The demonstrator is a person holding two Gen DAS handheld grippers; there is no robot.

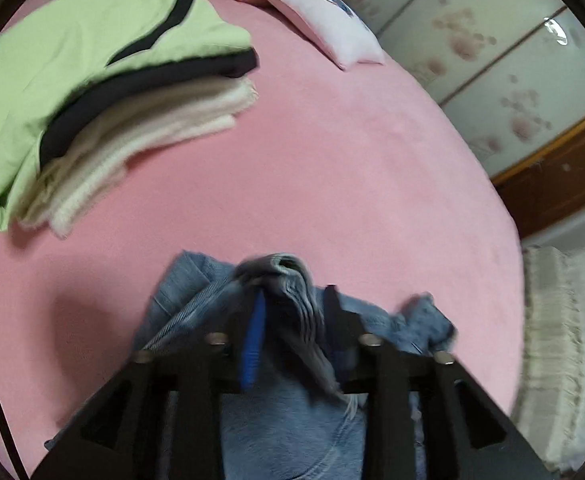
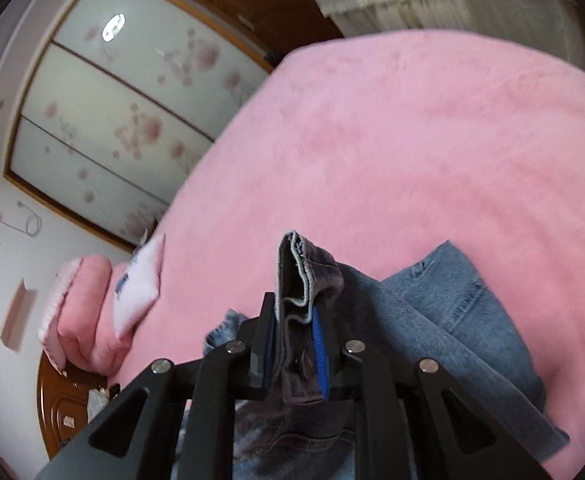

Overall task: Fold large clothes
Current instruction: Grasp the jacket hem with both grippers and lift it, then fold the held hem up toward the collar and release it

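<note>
Left wrist view showed the left gripper low in the frame, its jaws parted with a bunched fold of the jeans rising between them; the denim ran against the blue pad on one side, but whether the other finger pressed it could not be told through the blur. The rest of the jeans lay beneath on the pink blanket. Farther off to the left sat a stack of folded clothes, a green garment on top of dark and cream ones. Beyond it a white pillow lay near the bed's edge.

Right wrist view showed the right gripper clamped on the waistband, the hem standing up between its pads, more denim trailing right across the blanket. Behind stood floral wardrobe doors.
</note>
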